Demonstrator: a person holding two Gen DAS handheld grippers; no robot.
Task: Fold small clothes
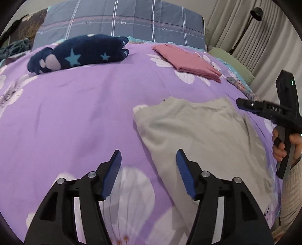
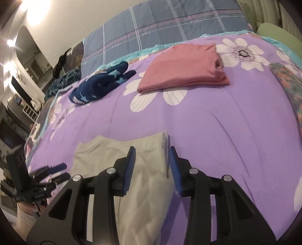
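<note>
A grey garment (image 1: 198, 132) lies flat on the purple flowered bedcover (image 1: 75, 113), at the near right. My left gripper (image 1: 148, 156) hovers open over the garment's left edge, with nothing between its blue pads. My right gripper (image 2: 152, 154) stands open above the right edge of the grey garment (image 2: 113, 156), its pads not pressing the cloth. Each gripper shows in the other's view: the right gripper (image 1: 245, 103) in a hand at the far right, the left gripper (image 2: 58, 171) at the lower left. A folded pink garment (image 2: 181, 66) and a crumpled navy star-print garment (image 2: 102, 84) lie farther back.
A blue plaid quilt (image 1: 132, 18) lies along the head of the bed. A green pillow (image 1: 232, 62), curtains and a black floor lamp (image 1: 254, 13) stand at the right. Furniture and shelves (image 2: 24, 90) are off the bed's left side.
</note>
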